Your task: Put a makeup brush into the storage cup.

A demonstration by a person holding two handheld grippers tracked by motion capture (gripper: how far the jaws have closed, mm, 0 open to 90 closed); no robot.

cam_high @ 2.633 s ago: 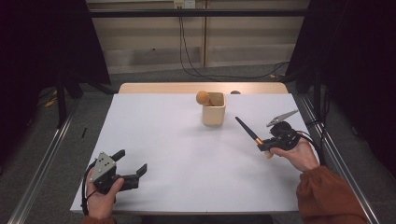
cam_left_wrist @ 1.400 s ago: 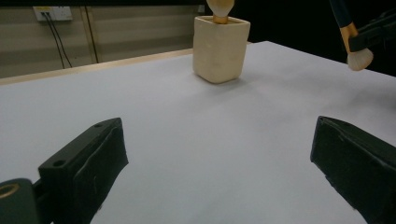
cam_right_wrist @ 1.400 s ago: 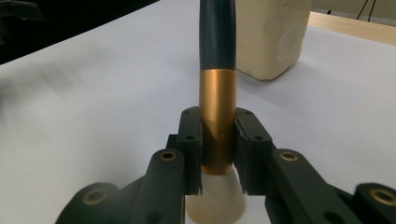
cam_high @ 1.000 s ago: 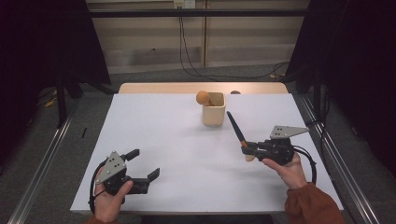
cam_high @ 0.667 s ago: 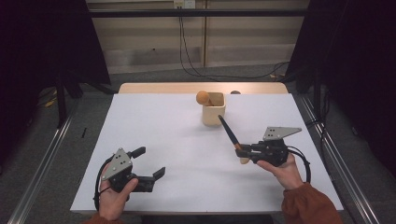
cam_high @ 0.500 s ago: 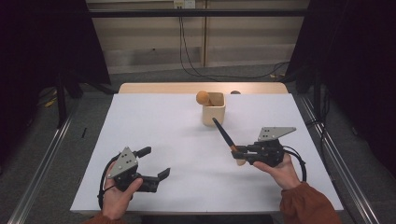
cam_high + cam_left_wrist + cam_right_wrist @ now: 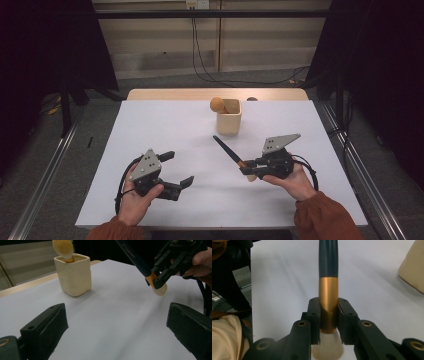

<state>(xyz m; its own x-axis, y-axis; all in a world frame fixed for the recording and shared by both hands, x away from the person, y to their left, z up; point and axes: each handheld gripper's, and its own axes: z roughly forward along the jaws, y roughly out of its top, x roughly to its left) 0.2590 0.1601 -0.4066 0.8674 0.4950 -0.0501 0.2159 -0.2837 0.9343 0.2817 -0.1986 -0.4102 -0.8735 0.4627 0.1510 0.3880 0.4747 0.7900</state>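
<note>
My right gripper (image 7: 246,169) is shut on a makeup brush (image 7: 227,151) at the table's right front. Its pads clamp the gold ferrule (image 7: 328,297). The dark handle points up-left toward a cream square cup (image 7: 229,122), and the pale bristles hang behind the jaws. The cup holds a round tan brush head (image 7: 217,104). My left gripper (image 7: 178,168) stands open at the left front with nothing between its jaws. In the left gripper view the cup (image 7: 73,275) is ahead on the left and the held brush (image 7: 135,257) hangs at the upper right.
The white table (image 7: 165,130) ends in a wooden strip at the back, just behind the cup. Metal rails run along the floor on both sides. Cables hang by the back wall.
Both hands have drawn in toward the table's middle, the left one rightward and the right one leftward. The brush handle has swung from upright-left to lower and further left.
</note>
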